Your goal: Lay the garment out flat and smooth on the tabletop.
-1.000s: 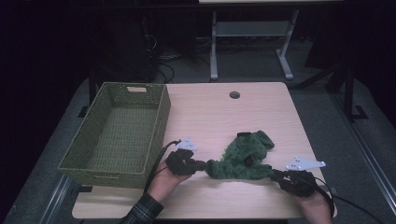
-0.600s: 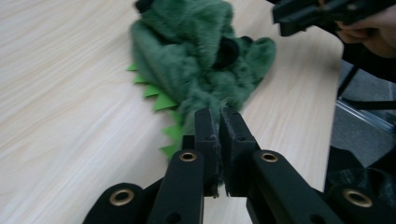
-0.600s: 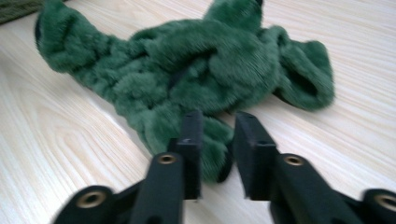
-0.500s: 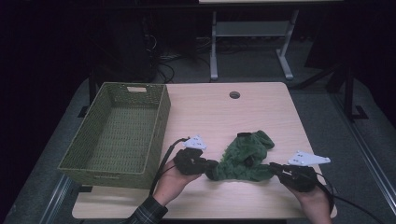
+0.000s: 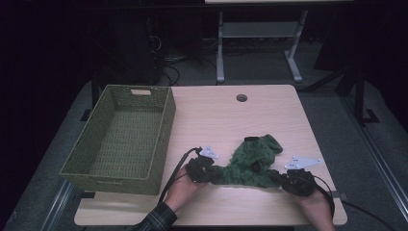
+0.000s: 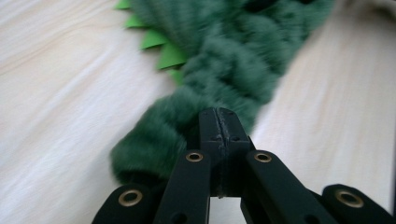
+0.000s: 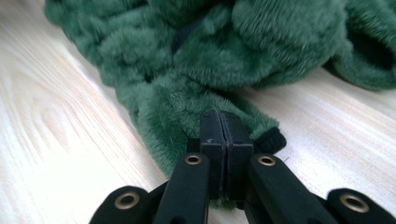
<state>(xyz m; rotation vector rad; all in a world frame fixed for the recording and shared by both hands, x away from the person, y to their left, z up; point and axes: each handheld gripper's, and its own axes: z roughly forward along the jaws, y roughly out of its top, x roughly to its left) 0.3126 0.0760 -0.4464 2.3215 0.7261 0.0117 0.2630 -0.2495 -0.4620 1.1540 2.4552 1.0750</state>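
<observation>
A plush garment (image 5: 252,163) lies crumpled on the table (image 5: 216,115) near its front edge, right of centre. A woven basket (image 5: 120,134) sits along the table's left edge. The left gripper (image 5: 208,174) and right gripper (image 5: 284,179) flank the garment's ends.

Green garment (image 7: 224,60) was plush, fuzzy fleece-like cloth, matt, with flat bright-green felt-like spikes (image 6: 163,49) ahead of the left gripper (image 6: 219,119). Gripper jaws were matt black plastic with brass-coloured metal rivets. Table (image 5: 216,120) under both grippers was pale wood-grain, smooth, slight sheen. Basket (image 5: 163,144), left of the left gripper, was woven olive-green wicker, rough-textured.
</observation>
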